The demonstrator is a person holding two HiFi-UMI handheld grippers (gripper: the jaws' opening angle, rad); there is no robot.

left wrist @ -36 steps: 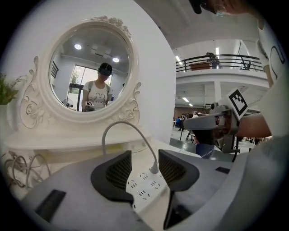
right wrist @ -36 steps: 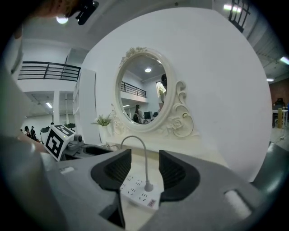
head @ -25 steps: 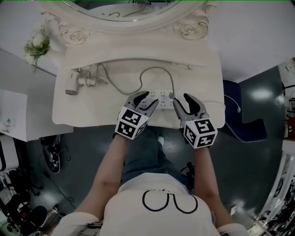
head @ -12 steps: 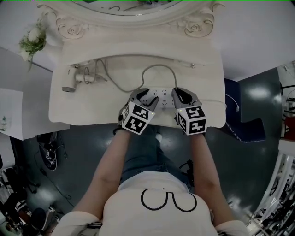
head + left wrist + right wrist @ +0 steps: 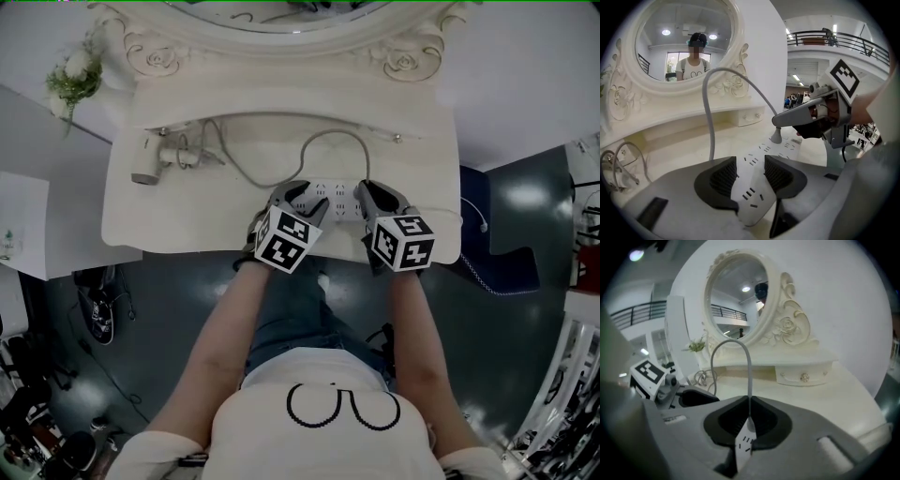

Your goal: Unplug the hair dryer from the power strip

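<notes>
A white power strip (image 5: 335, 199) lies near the front edge of the cream dressing table (image 5: 187, 220). A grey cord (image 5: 328, 137) loops from the hair dryer (image 5: 150, 167) at the table's left to its plug (image 5: 776, 136) in the strip's right part. My left gripper (image 5: 750, 174) straddles the strip's left end (image 5: 751, 185), pads pressed against both its sides. My right gripper (image 5: 749, 420) has its jaws closing tight on the plug (image 5: 749, 426), with the cord (image 5: 748, 376) rising out between the pads.
An oval mirror in a carved frame (image 5: 394, 58) stands at the table's back above a small drawer shelf (image 5: 806, 373). A flower sprig (image 5: 73, 77) sits at the back left. Loose cord coils (image 5: 618, 164) lie by the dryer. Dark floor lies below the table's front edge.
Both grippers came down onto the power strip. The right gripper's jaws, wide apart a second ago, have closed on the plug. The left gripper's jaws kept the same width.
</notes>
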